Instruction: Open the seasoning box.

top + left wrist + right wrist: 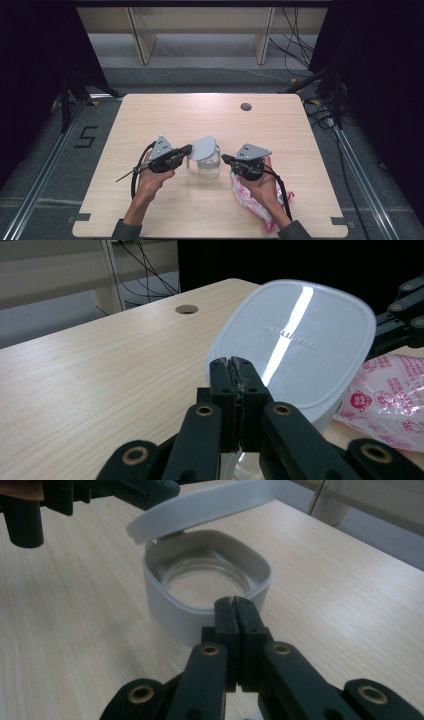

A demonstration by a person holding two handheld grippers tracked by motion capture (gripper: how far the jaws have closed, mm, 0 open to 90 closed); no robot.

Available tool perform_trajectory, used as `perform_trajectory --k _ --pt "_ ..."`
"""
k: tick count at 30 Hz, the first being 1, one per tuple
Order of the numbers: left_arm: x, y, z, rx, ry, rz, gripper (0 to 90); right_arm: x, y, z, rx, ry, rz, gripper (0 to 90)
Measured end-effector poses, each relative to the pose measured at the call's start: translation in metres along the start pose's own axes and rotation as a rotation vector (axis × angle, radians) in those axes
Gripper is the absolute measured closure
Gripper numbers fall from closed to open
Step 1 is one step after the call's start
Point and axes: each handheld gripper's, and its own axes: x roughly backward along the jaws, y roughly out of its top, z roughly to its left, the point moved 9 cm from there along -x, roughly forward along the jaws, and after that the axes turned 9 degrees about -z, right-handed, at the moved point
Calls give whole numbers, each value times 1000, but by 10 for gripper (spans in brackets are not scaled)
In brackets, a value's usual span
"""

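Two grippers flank the container (pixel 209 162), my landmark here. It's a clear-bodied jar with a squarish white collar with rounded corners and a round opening inside, sitting upright near the table's (pixel 150 120) middle. In the right gripper view I see through the clear base to the wood grain. Its white lid (pixel 295 340) is hinged or tipped up at an angle on the container's left side, rounded-square, raised lettering on top, glare stripe across it. Left gripper (pixel 186 149) sits just left of the container, jaws together, and I read them as pinching the lid's near edge in the left gripper view. Right gripper (pixel 235 602) is just right of the container, jaws together at the collar's rim; can't tell if it touches. A pink-printed plastic bag (pixel 250 197) lies right of the container, under my right hand (pixel 262 187).
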Motion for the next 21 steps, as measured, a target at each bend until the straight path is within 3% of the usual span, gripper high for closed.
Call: perform_trajectory --k 12,16,21 --pt "-1 -2 3 -11 8 -4 872 -6 13 6 5 23 -29 900" --pt "-1 -2 3 -9 11 -5 866 -5 18 10 -31 30 -28 900" --pt "0 -1 3 -17 5 -7 858 -9 26 11 -6 27 -48 900"
